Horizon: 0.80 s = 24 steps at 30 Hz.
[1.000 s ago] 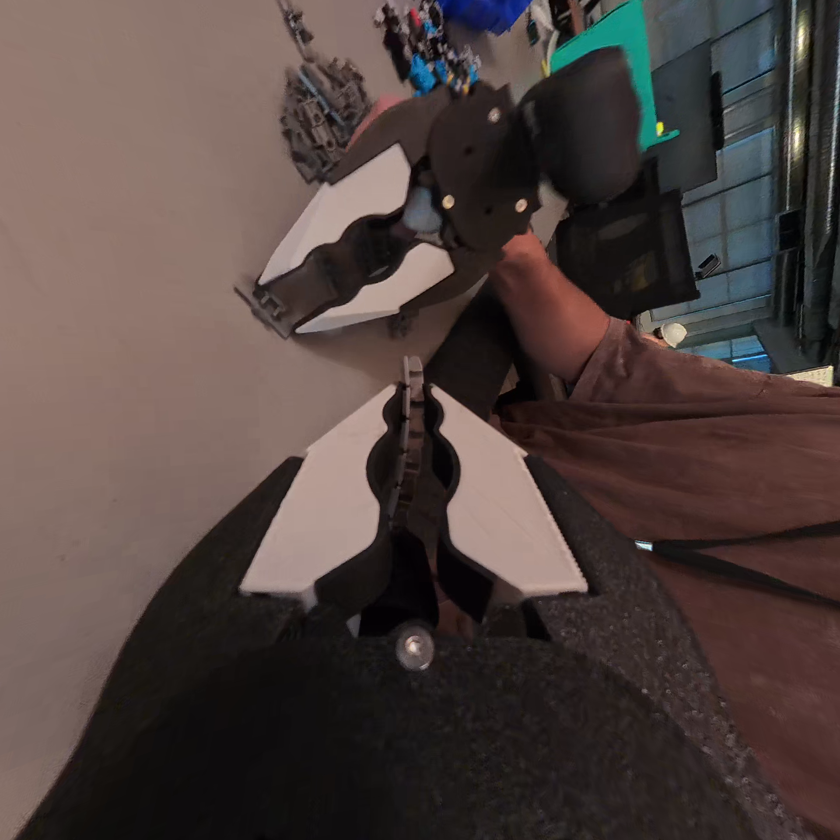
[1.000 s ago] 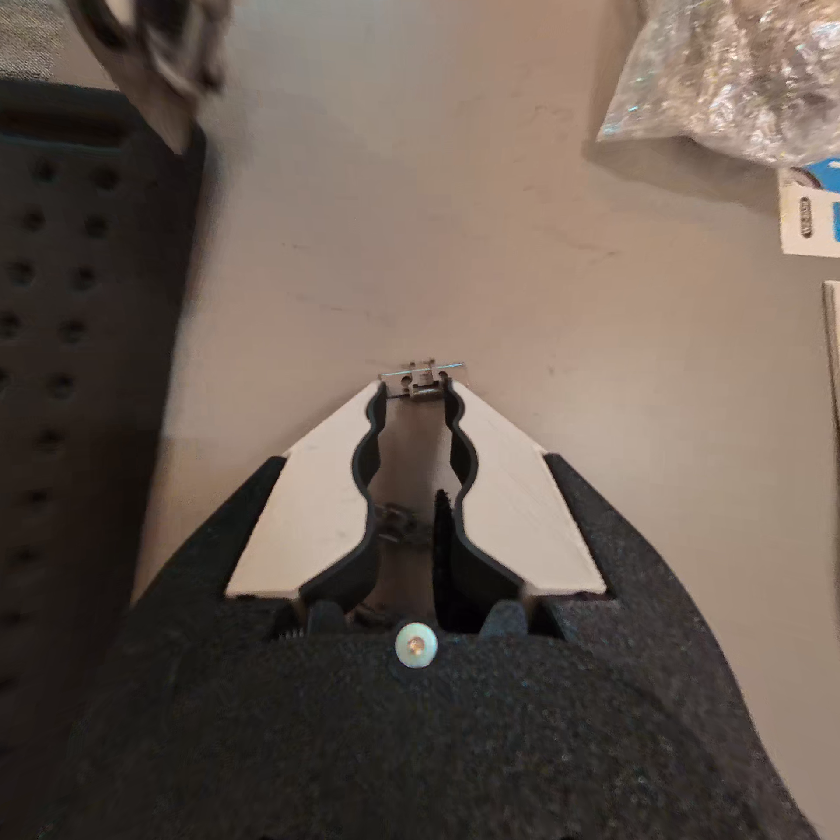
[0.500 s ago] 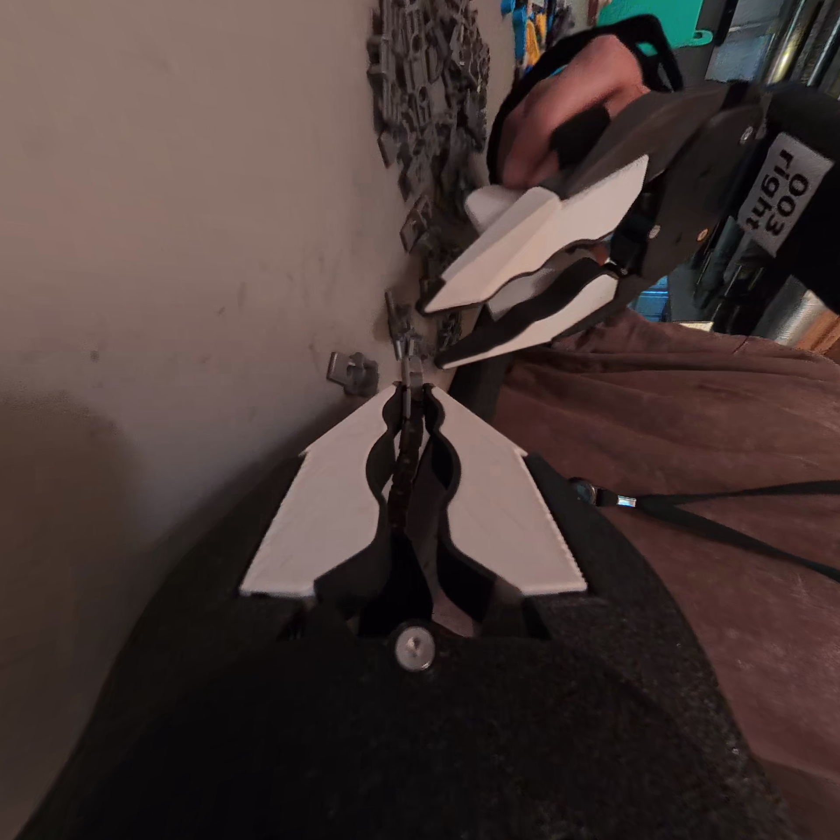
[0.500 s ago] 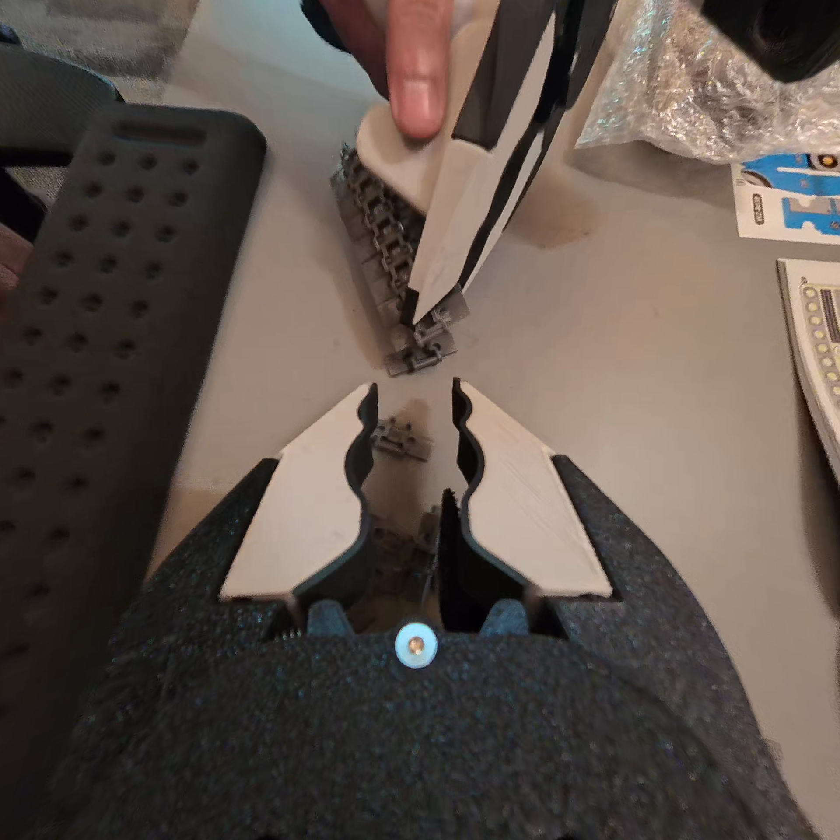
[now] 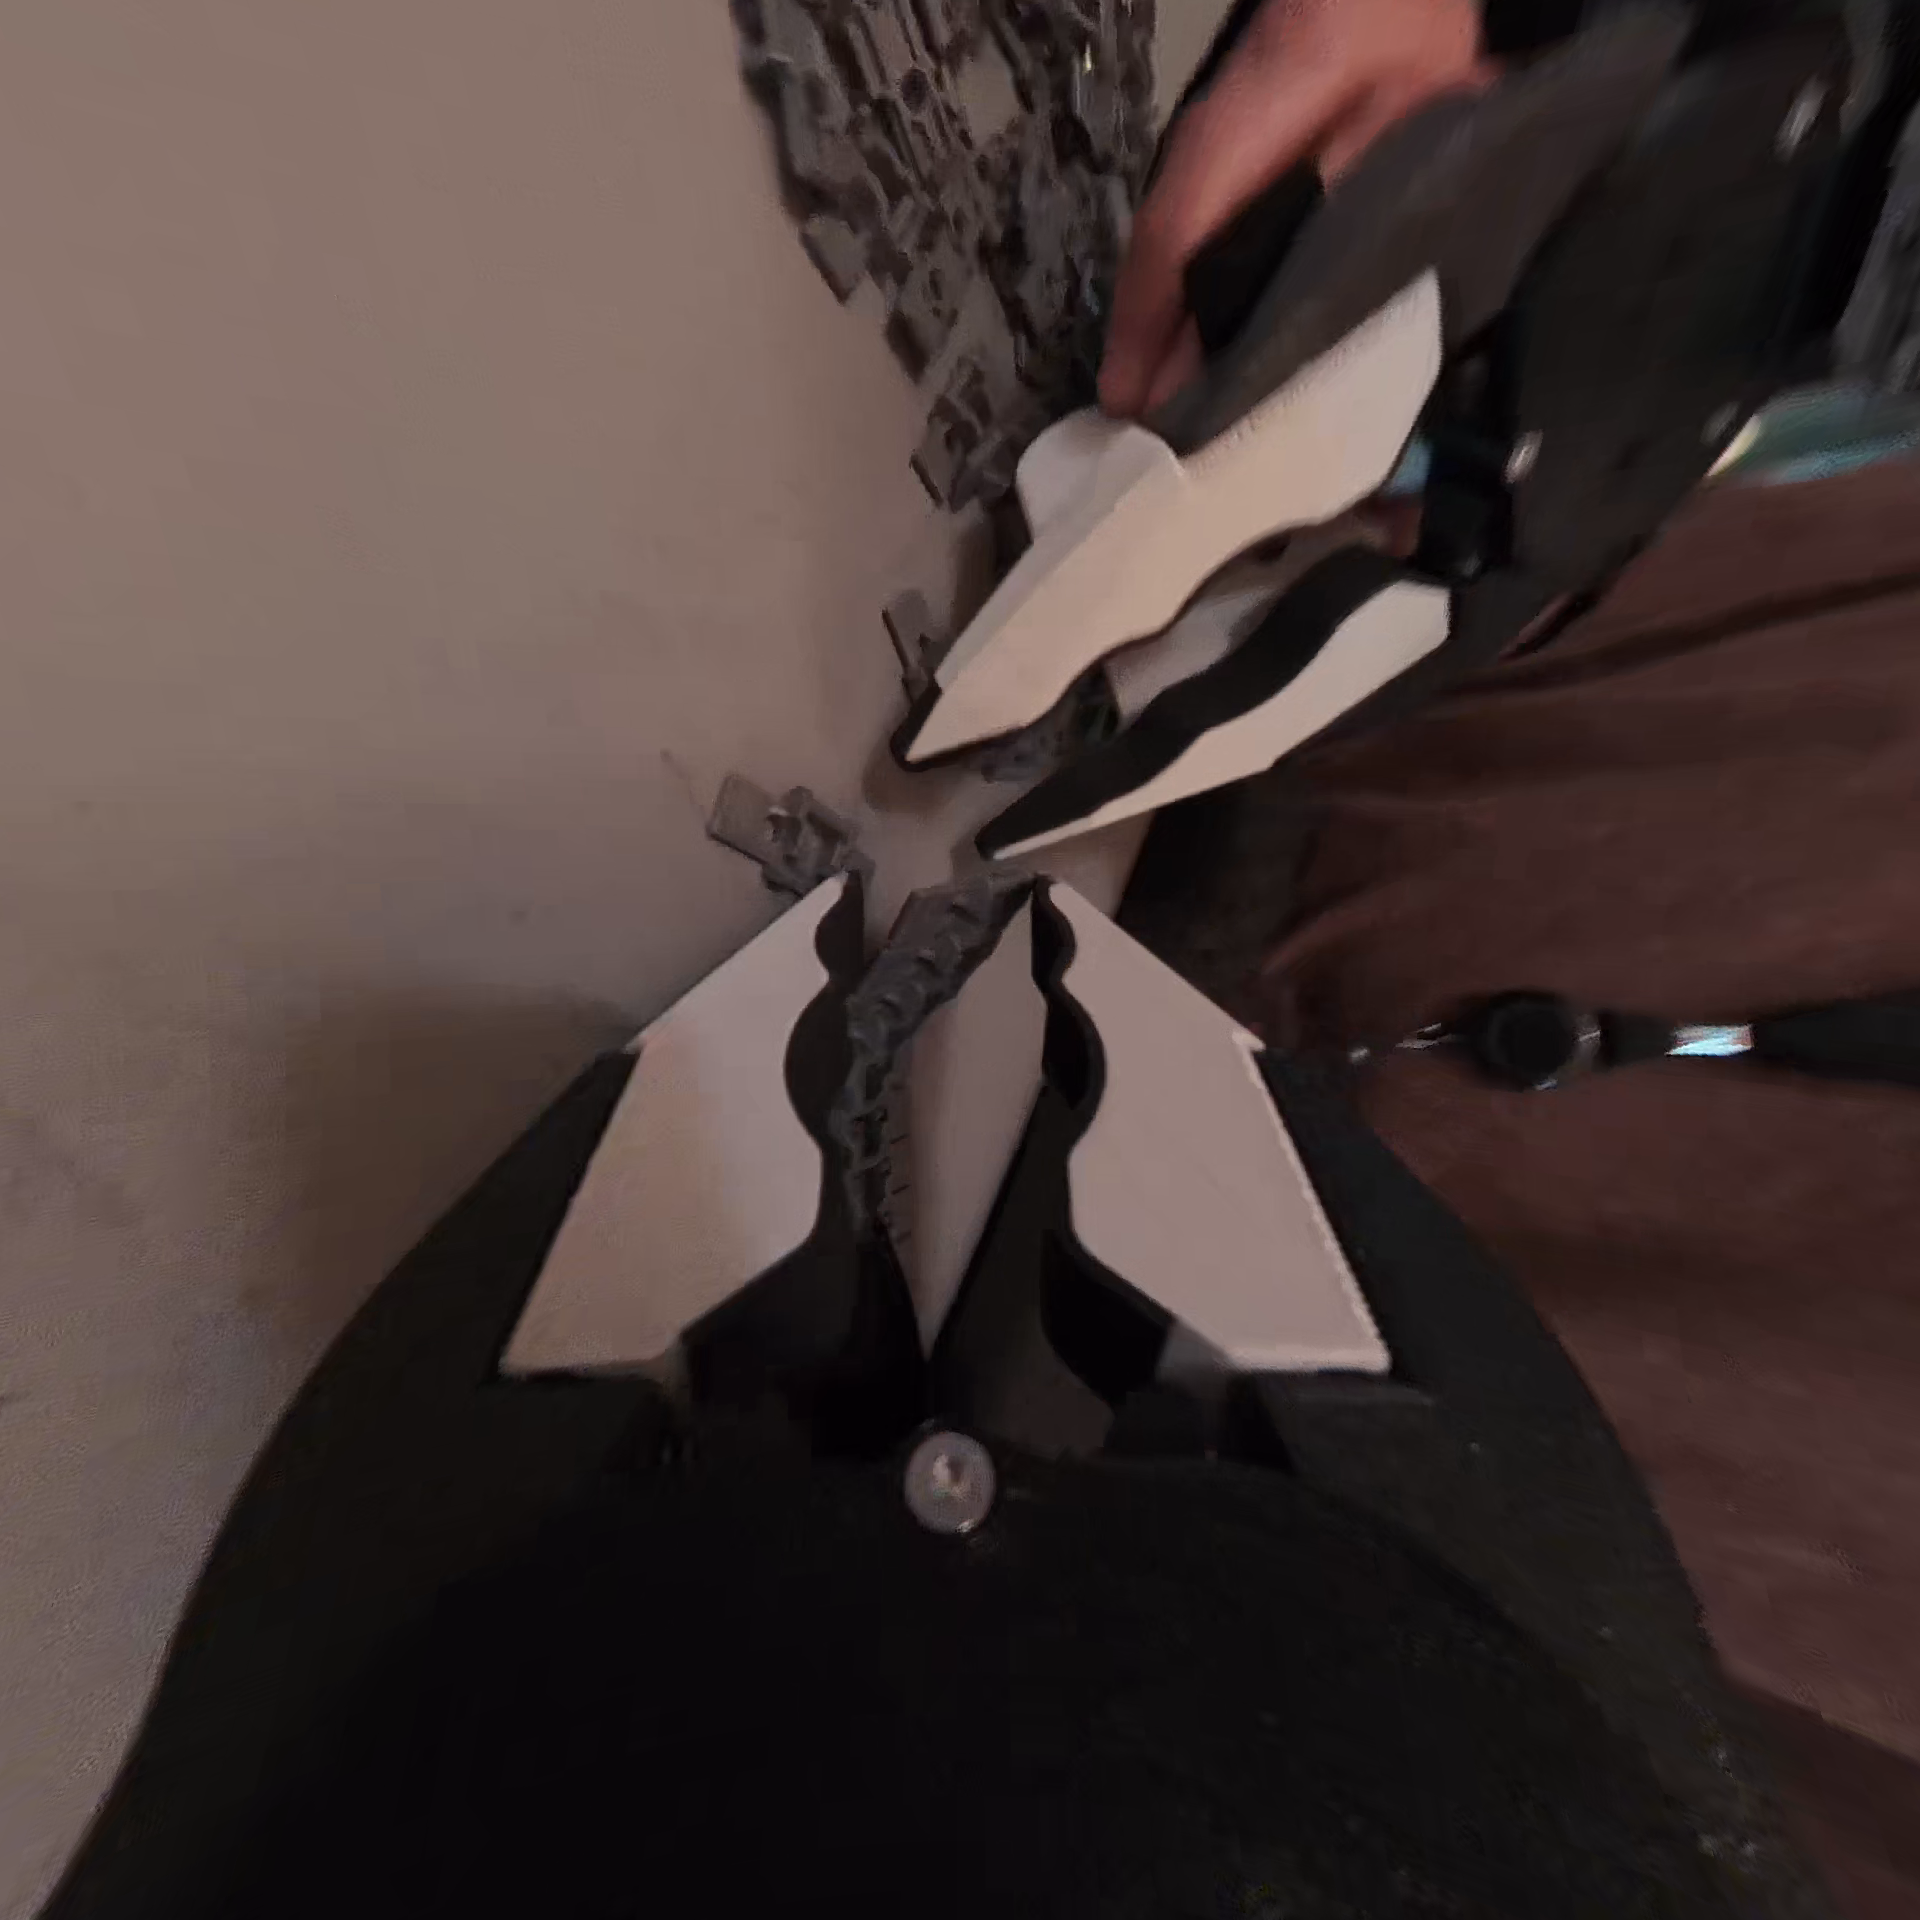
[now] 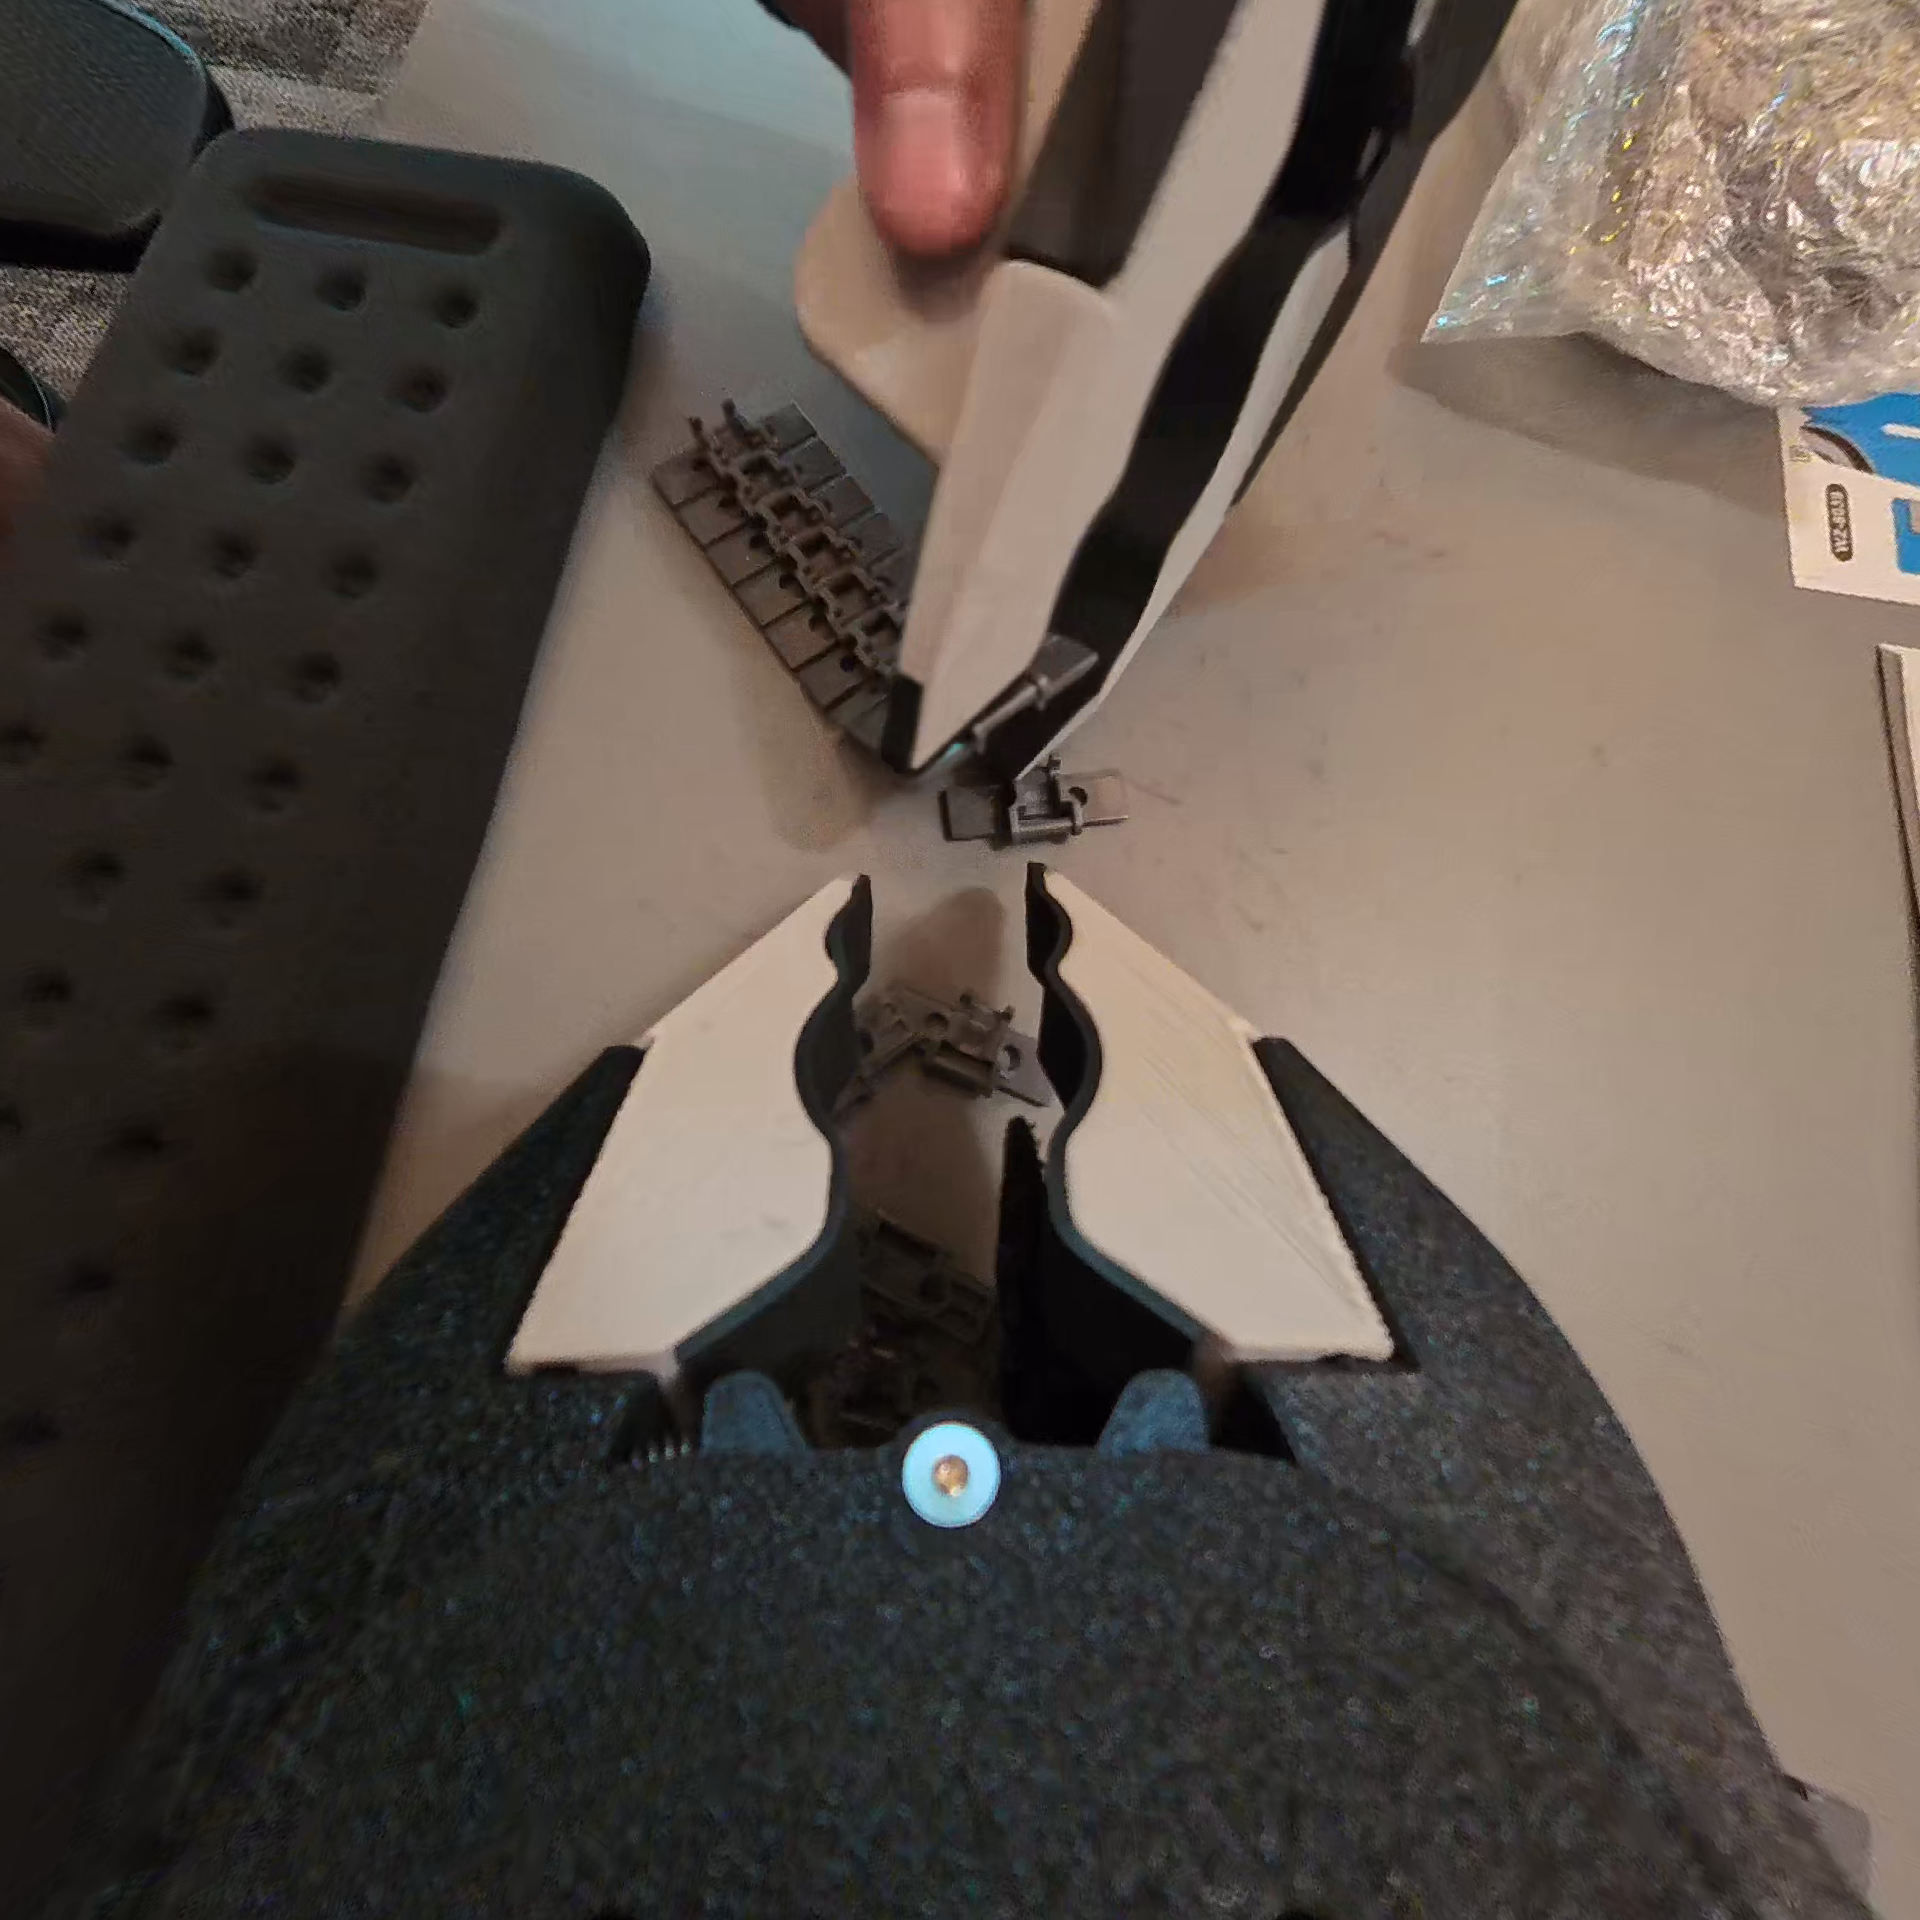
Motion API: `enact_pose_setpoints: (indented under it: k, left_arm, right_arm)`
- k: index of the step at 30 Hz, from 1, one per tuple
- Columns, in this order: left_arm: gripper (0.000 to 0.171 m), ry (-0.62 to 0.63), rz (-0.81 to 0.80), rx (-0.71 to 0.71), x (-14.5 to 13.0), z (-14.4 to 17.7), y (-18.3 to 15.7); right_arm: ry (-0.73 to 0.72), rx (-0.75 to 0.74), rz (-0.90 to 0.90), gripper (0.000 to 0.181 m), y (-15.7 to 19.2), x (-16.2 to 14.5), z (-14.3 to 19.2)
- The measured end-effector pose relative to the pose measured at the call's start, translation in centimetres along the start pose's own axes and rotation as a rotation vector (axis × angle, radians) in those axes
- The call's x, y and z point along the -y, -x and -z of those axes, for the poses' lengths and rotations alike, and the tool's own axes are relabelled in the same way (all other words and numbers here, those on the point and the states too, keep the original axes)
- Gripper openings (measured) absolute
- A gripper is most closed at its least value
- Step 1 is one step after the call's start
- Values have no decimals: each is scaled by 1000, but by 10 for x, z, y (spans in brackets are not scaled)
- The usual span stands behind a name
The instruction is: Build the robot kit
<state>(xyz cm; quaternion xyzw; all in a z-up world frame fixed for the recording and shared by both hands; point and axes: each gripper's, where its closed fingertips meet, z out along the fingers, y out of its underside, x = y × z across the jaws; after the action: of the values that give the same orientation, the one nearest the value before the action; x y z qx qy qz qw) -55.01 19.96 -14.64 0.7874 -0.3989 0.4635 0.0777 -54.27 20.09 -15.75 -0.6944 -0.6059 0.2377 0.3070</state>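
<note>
Both released: the left claw (image 5: 945, 883) straddles the end of the dark grey plastic link-track strip (image 5: 883, 1039) lying on the beige tabletop (image 5: 364, 520), probably light, floppy at its hinges, best pinched across its edges; the right claw (image 6: 945, 883) hovers, a loose grey link (image 6: 1034, 808) at its 12 o'clock.

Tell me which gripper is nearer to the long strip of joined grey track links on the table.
Left. The left gripper is open astride the near end of the strip. The right gripper, also open, sits short of it, beyond a loose link.
</note>
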Motion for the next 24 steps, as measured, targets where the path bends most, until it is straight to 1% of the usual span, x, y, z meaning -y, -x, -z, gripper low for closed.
enact_pose_setpoints:
  k: [1, 3, 5, 7, 9, 12, 15, 16, 17, 18, 20, 23, 24]
  left_arm:
    - [32, 5, -70, 62, 0, 0, 2]
    - [44, -36, -191, 192, 6, 5, 5]
    - [45, -74, -280, 268, 7, 12, 0]
    - [47, -109, -345, 340, 3, 21, -4]
    - [49, -151, -357, 401, -9, 34, -4]
    - [50, -217, -322, 467, -40, 50, -1]
    - [50, -265, -321, 556, -67, 56, 4]
    - [46, -284, -308, 560, -72, 54, 3]
    - [37, -296, -296, 547, -74, 51, 1]
    - [34, -302, -291, 536, -76, 46, 0]
    - [34, -295, -290, 557, -79, 41, 3]
    - [35, -276, -291, 582, -81, 34, 8]
    - [35, -250, -289, 589, -84, 31, 11]
  right_arm:
    - [-4, 2, -3, 30, 0, 1, 1]
    - [-21, 2, -12, 30, -1, 4, 2]
    - [-32, 14, -34, 30, -1, 6, 4]
    - [-37, 17, -42, 30, -4, 7, 4]
    - [-33, 29, -53, 30, -6, 7, 3]
    - [-34, 58, -53, 30, -6, 11, -1]
    - [3, 26, 5, 30, -15, 9, -6]
    - [16, 36, 12, 30, -16, 8, -7]
    - [18, 57, 9, 30, -16, 9, -6]
    - [7, 69, 2, 29, -17, 12, -4]
    - [-1, 68, 15, 29, -25, 14, 0]
    - [34, 46, 22, 29, -43, 9, 2]
    - [46, 57, 13, 29, -46, 7, 1]
